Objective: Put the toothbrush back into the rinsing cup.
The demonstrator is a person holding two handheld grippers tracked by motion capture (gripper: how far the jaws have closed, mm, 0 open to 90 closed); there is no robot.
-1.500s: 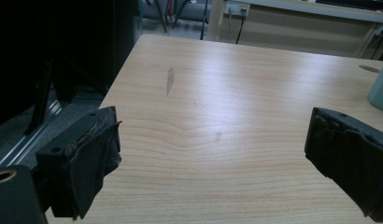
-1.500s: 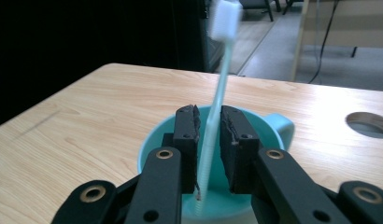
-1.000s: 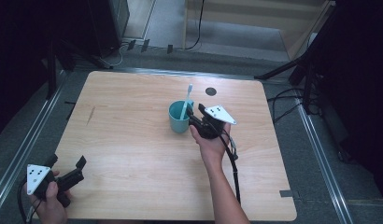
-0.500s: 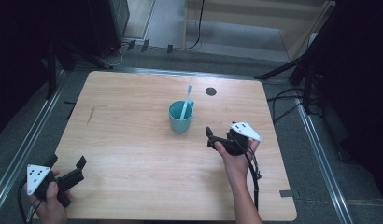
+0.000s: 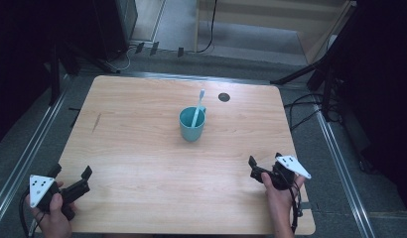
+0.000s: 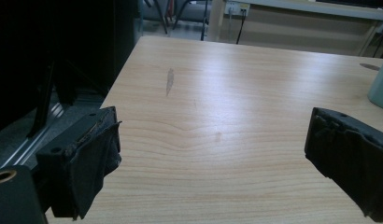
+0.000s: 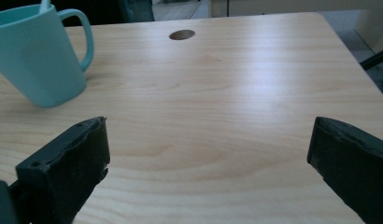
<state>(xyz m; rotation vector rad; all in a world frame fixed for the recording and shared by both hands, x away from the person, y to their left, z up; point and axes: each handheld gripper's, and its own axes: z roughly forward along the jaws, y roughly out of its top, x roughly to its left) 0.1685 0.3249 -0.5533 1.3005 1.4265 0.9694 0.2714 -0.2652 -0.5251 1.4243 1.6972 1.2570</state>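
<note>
A: What is the right tool (image 5: 259, 171) doing at this point?

B: It is hanging low over the near right corner of the surface (image 5: 142, 148), jaws spread wide apart with nothing between them. They have just been opening, and in the earlier pictures this tool was up beside the cup, so it is pulling back toward the person.

A: And the left tool (image 5: 80, 181)?

B: It is sitting at the near left corner, jaws likewise standing apart and holding nothing, bare wood ahead of it.

A: Where is the cup from the right tool?

B: The teal cup (image 7: 42, 58) is standing upright ahead of it and off to its left, well apart, handle turned toward the far side. A light toothbrush (image 5: 197, 108) is leaning inside it, head up. Beyond the cup, a small dark round hole (image 7: 182, 34) is showing in the surface.

A: So which step is in hand?

B: I judge the toothbrush is already placed and the hand is retreating after release. The next move probably calls only for parking both tools clear of the cup, without knocking it.
</note>
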